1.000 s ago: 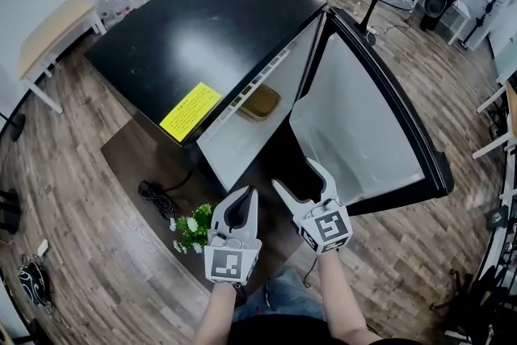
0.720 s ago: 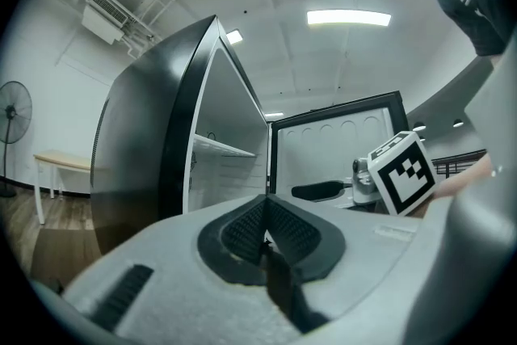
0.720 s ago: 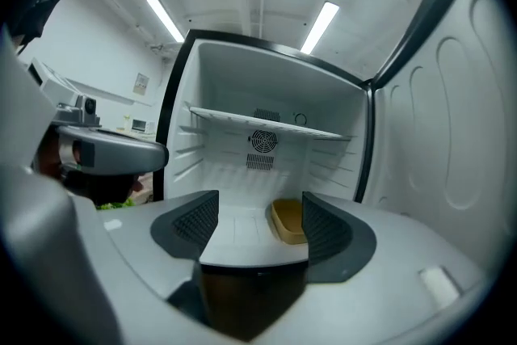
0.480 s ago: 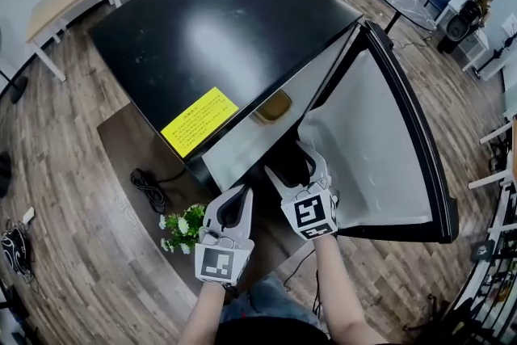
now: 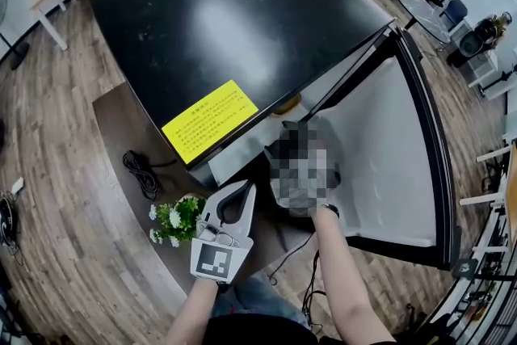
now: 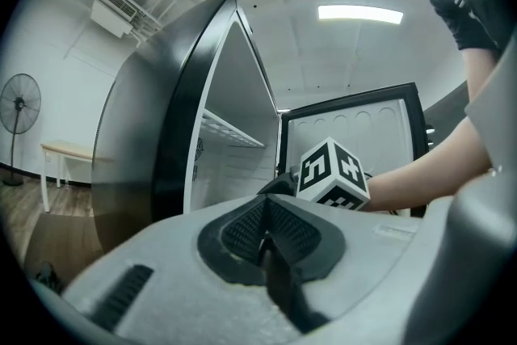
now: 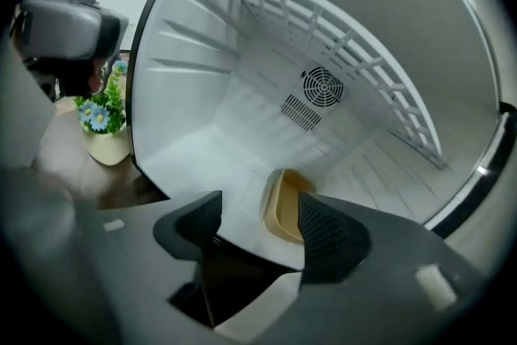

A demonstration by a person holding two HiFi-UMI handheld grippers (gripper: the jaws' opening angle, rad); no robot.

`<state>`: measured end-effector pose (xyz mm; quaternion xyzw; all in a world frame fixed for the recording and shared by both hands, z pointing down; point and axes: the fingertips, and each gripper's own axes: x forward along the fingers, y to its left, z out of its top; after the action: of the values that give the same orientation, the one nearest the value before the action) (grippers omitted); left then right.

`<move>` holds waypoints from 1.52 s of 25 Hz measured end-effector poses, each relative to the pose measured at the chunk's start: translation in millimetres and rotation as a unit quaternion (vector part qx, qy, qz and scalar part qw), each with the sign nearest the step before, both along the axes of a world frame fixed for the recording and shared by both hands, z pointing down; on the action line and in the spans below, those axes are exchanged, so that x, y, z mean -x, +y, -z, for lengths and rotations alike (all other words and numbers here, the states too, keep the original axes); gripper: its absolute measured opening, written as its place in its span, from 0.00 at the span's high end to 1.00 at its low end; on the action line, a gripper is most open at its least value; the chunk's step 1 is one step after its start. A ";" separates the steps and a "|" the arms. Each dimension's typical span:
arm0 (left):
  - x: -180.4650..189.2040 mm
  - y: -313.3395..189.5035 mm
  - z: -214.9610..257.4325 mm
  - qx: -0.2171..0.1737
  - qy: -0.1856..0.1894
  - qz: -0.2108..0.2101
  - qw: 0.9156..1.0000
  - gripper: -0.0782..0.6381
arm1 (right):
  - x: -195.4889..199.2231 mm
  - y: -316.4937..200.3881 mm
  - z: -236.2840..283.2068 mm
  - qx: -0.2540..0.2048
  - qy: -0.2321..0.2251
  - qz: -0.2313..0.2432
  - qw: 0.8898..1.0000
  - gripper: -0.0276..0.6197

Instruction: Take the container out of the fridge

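A tan, shallow container [image 7: 283, 207] lies on the white floor of the open fridge [image 7: 242, 93]; in the head view only its edge [image 5: 288, 103] shows under the black fridge top [image 5: 242, 12]. My right gripper [image 7: 258, 226] points into the fridge with the container just ahead of its fingertips. Its jaws are closing, the pads still apart and not touching the container. In the head view a blurred patch covers that gripper; only the forearm [image 5: 339, 254] shows. My left gripper [image 5: 230, 206] hangs back outside the fridge, jaws shut [image 6: 266, 242] on nothing.
The fridge door [image 5: 404, 149] stands open to the right. A small pot of flowers [image 5: 174, 220] sits on the dark mat left of the left gripper, also seen as the flower pot [image 7: 101, 121]. A black cable [image 5: 141, 174] lies nearby. A wire shelf [image 7: 339, 61] spans the fridge's upper part.
My right gripper has reached forward from in front of the fridge into its opening, toward the container. The left gripper has stayed shut near the flowers. The head camera has moved closer.
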<state>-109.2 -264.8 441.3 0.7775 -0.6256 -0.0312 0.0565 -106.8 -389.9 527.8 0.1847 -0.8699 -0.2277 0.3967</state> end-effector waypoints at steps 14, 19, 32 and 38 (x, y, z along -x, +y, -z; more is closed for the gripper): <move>-2.7 -9.7 -11.7 0.013 -0.009 0.008 1.000 0.88 | -2.8 -44.2 -82.7 -0.007 0.212 0.045 0.976 0.52; -0.5 -9.9 -12.7 0.015 -0.016 0.015 1.000 0.88 | -2.9 -57.2 -92.2 -0.013 0.219 0.039 0.975 0.53; -12.9 -7.4 -26.9 0.036 -0.033 0.017 0.999 0.88 | 5.3 -78.0 -105.0 -0.018 0.231 0.048 0.972 0.56; -18.2 -4.3 -31.0 0.045 -0.057 0.012 0.997 0.88 | 11.6 -86.0 -108.5 -0.021 0.239 0.050 0.970 0.56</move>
<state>-91.0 -269.1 472.3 0.7671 -0.6378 0.0411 0.0553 -118.3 -476.0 636.3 0.0894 -0.7531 -0.3028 0.5772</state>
